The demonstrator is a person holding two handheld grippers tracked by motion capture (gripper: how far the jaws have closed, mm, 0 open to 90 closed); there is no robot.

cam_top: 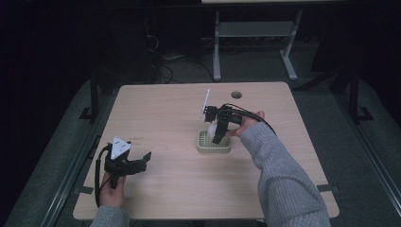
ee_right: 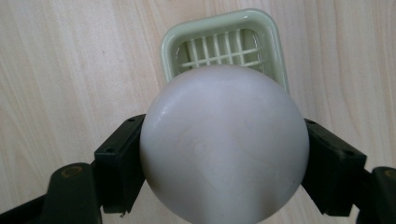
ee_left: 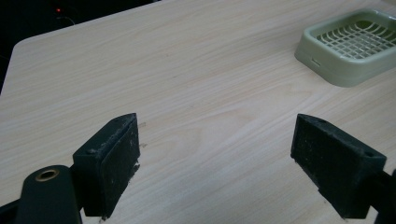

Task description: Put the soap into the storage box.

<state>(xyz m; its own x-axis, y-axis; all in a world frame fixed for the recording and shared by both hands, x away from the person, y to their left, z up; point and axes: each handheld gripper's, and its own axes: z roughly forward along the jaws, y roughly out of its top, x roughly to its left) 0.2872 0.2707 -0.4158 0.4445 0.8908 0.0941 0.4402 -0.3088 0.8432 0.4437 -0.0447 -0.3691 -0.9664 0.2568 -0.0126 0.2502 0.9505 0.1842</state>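
Left hand-held gripper: sitting low over the near left part of the surface, in the person's left hand, its jaws standing wide apart with nothing between them; in the left gripper view bare wood is showing between the two black pads.
Surface: a pale wood-grain tabletop, carrying the tray near its middle.
White ball: being gripped between the jaws of the right hand-held gripper, hanging just above the tray and not touching it, as far as the views are telling.
Tray: a small pale green square tray with a slatted grid floor, lying flat on the surface, well apart from the left hand-held gripper.
Right hand-held gripper: pointing downward over the tray, its jaws pressing on both sides of the white ball, with the person's grey sleeve reaching in from the near right.
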